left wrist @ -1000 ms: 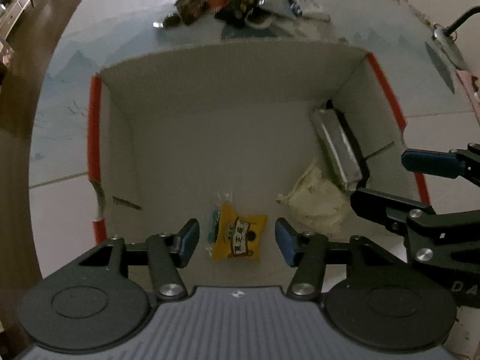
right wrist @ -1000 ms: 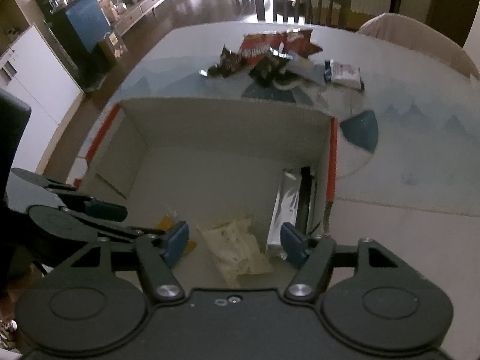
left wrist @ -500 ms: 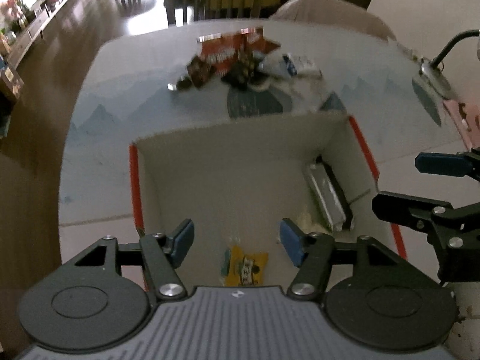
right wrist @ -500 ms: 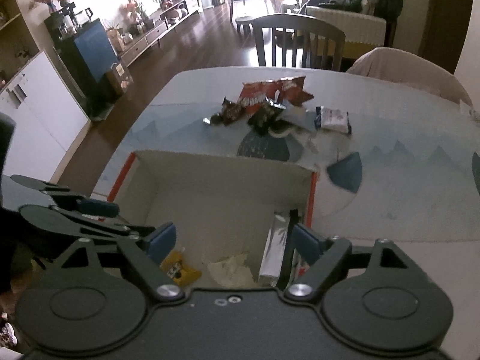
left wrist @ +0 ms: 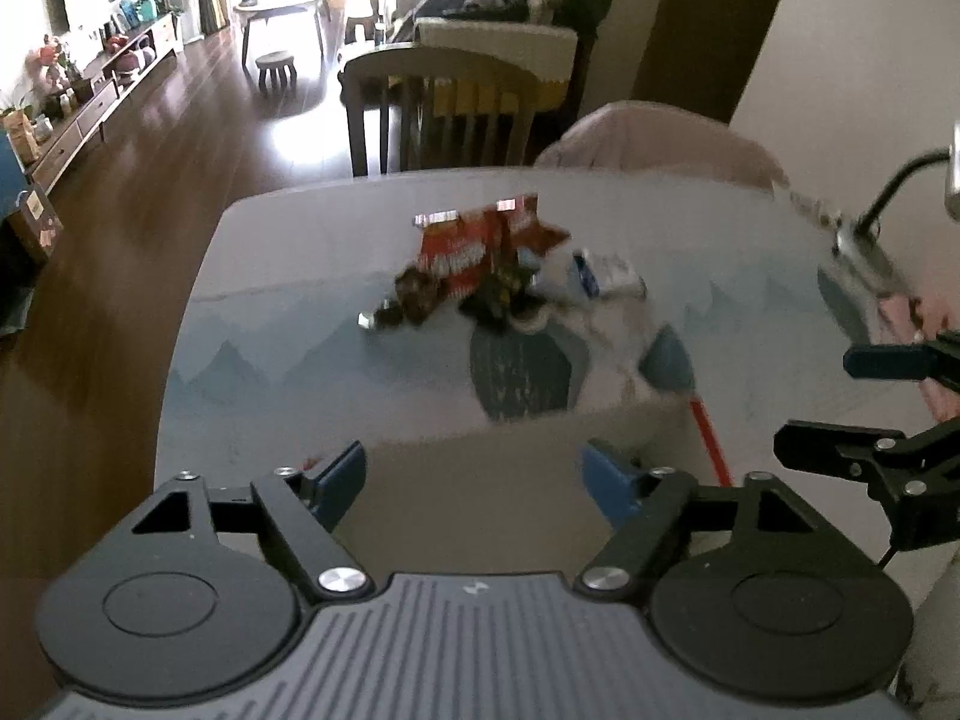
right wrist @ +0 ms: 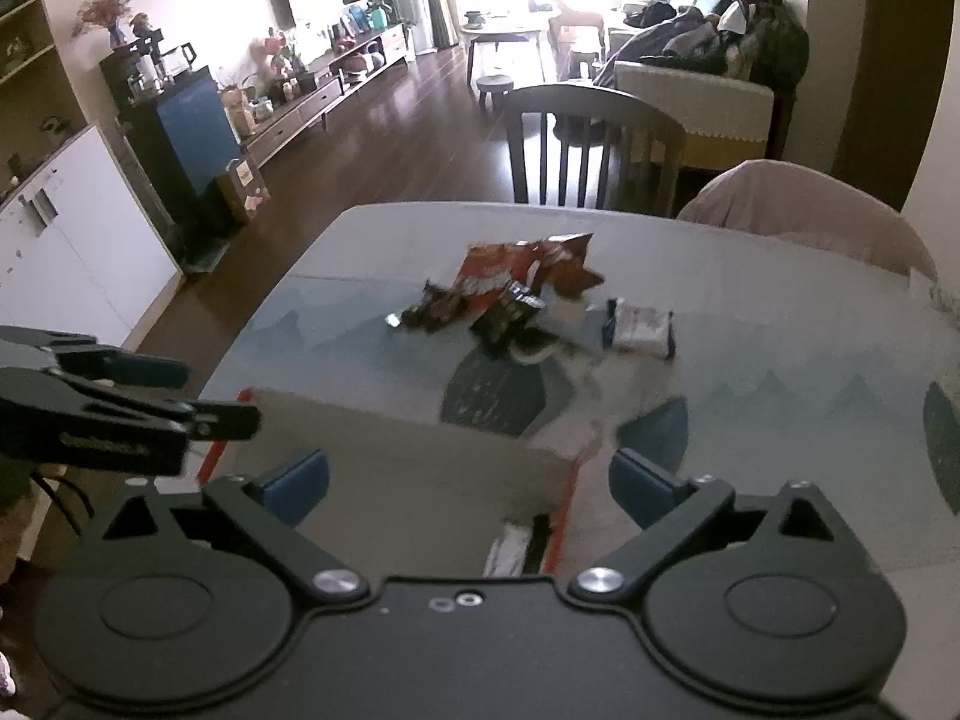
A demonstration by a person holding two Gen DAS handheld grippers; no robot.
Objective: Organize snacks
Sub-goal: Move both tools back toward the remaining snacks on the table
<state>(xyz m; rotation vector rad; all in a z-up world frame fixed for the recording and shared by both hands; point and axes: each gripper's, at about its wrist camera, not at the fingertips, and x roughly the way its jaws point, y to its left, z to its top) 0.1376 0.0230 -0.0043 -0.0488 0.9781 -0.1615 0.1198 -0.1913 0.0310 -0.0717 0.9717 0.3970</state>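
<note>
Our left gripper (left wrist: 474,471) hangs over the near cardboard box (left wrist: 480,480), jaws opening with nothing between them. At centre, far across the table (right wrist: 780,372), the snack pile (right wrist: 504,294) waits: a red bag and dark wrappers, with a white packet (right wrist: 642,327) just to its right. Our right gripper (right wrist: 468,483) is likewise opening and empty. We should reach past the box's far wall, pick one outlying wrapper each, and pinch a flat edge.

You see a matt cardboard box (right wrist: 420,456), crinkly glossy snack wrappers (right wrist: 510,288), and a polished wooden floor (right wrist: 384,138).
</note>
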